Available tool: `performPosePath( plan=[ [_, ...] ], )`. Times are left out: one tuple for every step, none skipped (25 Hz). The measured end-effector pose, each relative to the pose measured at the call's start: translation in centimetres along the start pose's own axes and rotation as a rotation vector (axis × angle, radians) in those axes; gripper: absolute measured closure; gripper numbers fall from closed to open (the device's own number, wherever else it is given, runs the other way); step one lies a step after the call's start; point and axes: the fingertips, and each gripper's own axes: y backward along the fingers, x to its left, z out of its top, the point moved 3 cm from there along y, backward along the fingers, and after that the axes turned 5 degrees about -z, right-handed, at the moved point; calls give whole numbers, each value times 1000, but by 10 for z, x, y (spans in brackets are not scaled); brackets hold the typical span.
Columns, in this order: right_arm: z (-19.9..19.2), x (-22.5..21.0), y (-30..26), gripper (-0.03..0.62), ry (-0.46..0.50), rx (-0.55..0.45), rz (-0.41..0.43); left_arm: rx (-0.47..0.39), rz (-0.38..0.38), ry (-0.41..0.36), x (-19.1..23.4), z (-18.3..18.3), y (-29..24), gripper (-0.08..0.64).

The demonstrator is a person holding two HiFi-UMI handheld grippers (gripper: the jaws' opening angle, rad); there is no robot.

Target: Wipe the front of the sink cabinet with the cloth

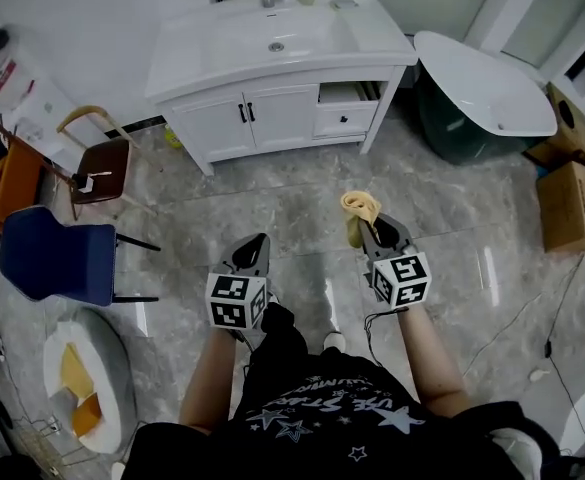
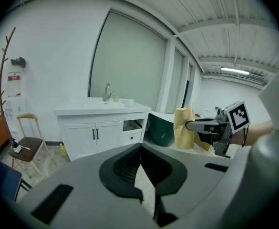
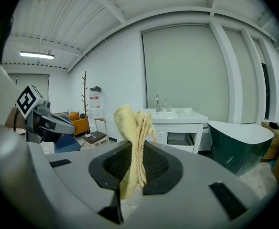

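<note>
The yellow cloth (image 1: 359, 211) is pinched in my right gripper (image 1: 370, 230). Its jaws are clamped on the cloth's folds, which stand up bunched above the tips (image 3: 131, 128). It hangs well short of the white sink cabinet (image 1: 272, 108), facing the cabinet's front, and grey tiled floor (image 1: 302, 183) lies between the two. My left gripper (image 1: 251, 250) hangs beside it, also well back from the cabinet, its jaws drawn together with only a thin sliver between the pads.

On the cabinet front are two doors (image 1: 247, 118) with black handles. To their right is a drawer (image 1: 344, 119) below an open shelf. Right of the cabinet stands a dark green tub (image 1: 477, 93) with a white rim, and beyond it cardboard boxes (image 1: 574, 203). Left of the cabinet stands a wooden chair (image 1: 97, 168), and nearer me a blue chair (image 1: 57, 258).
</note>
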Motion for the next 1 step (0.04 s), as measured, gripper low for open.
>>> performPosePath(
  plan=[
    [-2, -2, 11, 532, 4, 0, 3, -3, -1, -3, -10, -1, 4, 544]
  ],
)
